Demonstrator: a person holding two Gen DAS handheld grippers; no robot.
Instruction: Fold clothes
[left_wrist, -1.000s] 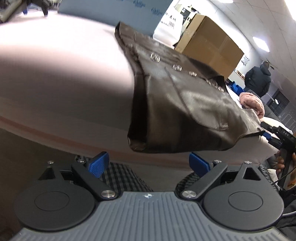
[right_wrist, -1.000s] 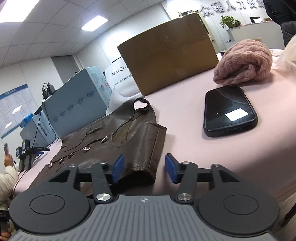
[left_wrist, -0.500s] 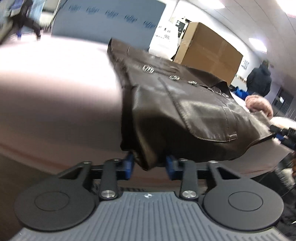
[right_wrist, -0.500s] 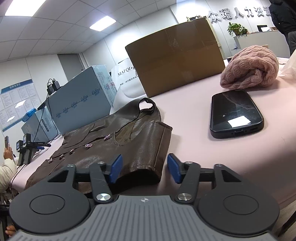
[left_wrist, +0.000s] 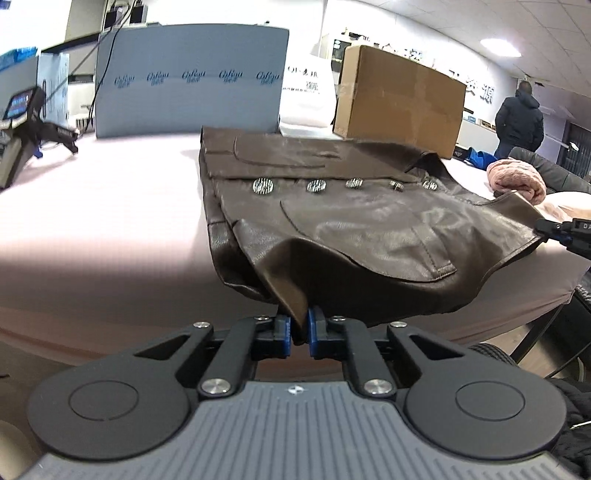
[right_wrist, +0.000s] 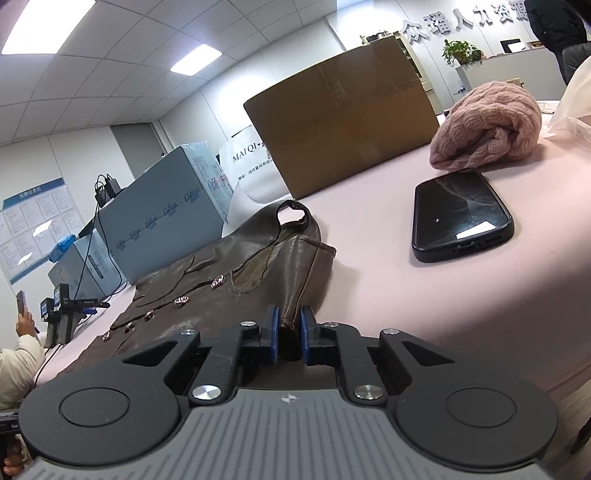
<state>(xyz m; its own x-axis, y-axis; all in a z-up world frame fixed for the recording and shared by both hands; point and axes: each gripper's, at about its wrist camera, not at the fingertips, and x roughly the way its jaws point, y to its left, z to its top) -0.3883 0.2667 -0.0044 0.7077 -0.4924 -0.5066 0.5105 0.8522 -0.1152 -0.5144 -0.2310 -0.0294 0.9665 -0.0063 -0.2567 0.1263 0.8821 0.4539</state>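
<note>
A brown leather vest (left_wrist: 351, 221) with metal buttons lies flat on the pink table (left_wrist: 92, 221). My left gripper (left_wrist: 300, 325) is at the table's near edge, its jaws closing on the vest's bottom corner. The blue pads pinch the leather, which is raised a little. In the right wrist view the vest (right_wrist: 221, 295) stretches away to the left. My right gripper (right_wrist: 288, 325) has its jaws closing on the shoulder edge, and the folded leather fills the gap between the pads. The right gripper's tip (left_wrist: 565, 232) shows at the vest's far end in the left wrist view.
A black phone (right_wrist: 461, 210) and a pink knitted garment (right_wrist: 487, 125) lie right of the vest. Behind it stand a cardboard box (right_wrist: 343, 125), a white bag (left_wrist: 306, 99) and a blue-grey box (left_wrist: 188, 81). A device on a stand (left_wrist: 22, 122) sits far left. A person (left_wrist: 521, 114) stands behind.
My left gripper went from wide open below the hem to clamped on the vest's corner and rose with it. My right gripper's jaws narrowed onto the shoulder edge.
</note>
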